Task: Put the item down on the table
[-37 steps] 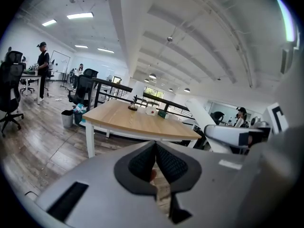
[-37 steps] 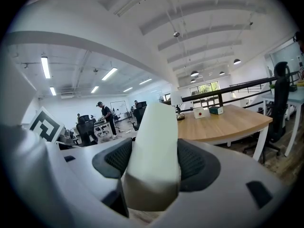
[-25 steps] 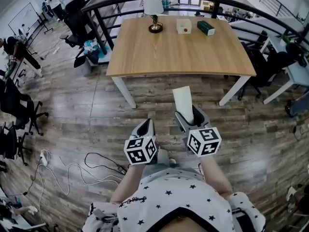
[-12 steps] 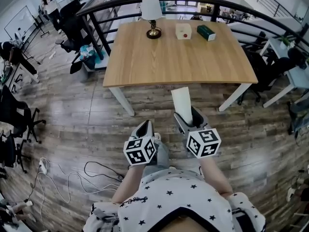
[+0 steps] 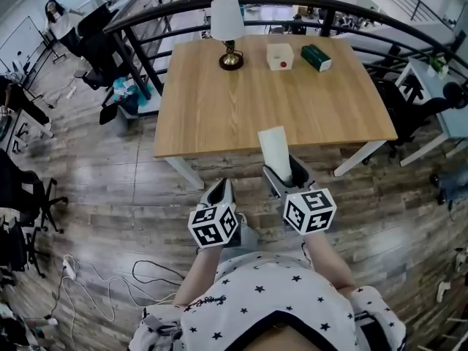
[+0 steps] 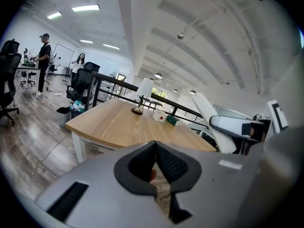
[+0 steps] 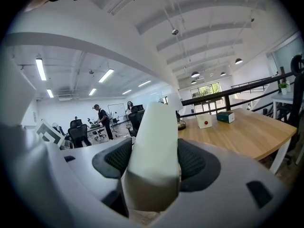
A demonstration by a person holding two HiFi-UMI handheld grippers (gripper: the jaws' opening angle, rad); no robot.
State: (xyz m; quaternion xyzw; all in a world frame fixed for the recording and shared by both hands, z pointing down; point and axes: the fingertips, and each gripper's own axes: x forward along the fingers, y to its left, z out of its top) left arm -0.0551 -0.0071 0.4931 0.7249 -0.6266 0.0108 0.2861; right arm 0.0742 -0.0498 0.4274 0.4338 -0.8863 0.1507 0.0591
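Between the pads of the right gripper (image 5: pixel 287 177), a tall white box (image 5: pixel 276 151) is pinched on both sides, its upper end pointing toward the table (image 5: pixel 212 115). It is not on the table: it is held over the wooden floor (image 5: pixel 110 189), at the table's near edge. Left gripper (image 5: pixel 221 190): pads pressed together, nothing between them, level with the right gripper. Along the table's far side stand a lamp (image 5: pixel 227 22), a small white cube with a red dot (image 5: pixel 279 55) and a green box (image 5: pixel 316 57), well apart from the tall white box.
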